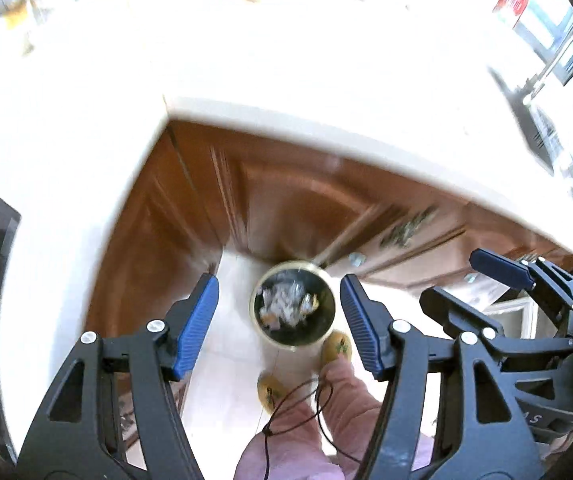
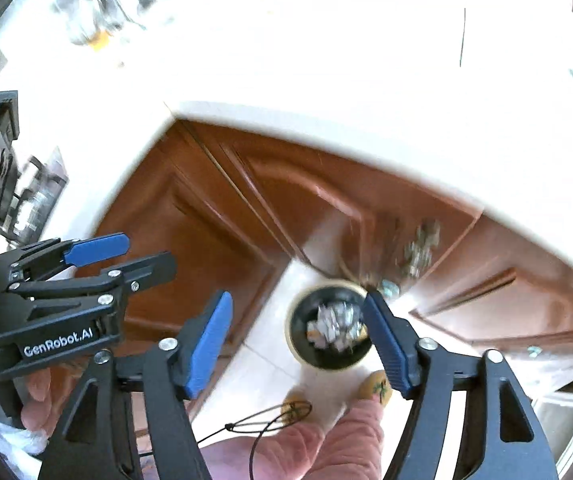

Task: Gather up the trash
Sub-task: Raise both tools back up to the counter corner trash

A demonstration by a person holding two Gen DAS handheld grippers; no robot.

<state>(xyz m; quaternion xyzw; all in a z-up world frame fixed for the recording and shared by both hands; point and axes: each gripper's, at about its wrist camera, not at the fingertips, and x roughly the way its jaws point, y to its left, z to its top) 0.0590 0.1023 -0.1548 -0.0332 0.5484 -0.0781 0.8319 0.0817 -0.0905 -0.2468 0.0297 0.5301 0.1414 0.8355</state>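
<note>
Both claws, left point(image 1: 279, 322) and right point(image 2: 298, 342), wide open and empty, above the floor bin point(image 1: 292, 306) beside the counter edge point(image 1: 326, 120).

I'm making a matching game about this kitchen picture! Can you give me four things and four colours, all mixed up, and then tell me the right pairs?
Things:
1. cabinet doors
2. countertop
3. gripper pads
4. slippers

Colours:
A. blue
B. yellow
C. reddish brown
D. white

Pairs: 1-C, 2-D, 3-A, 4-B
</note>
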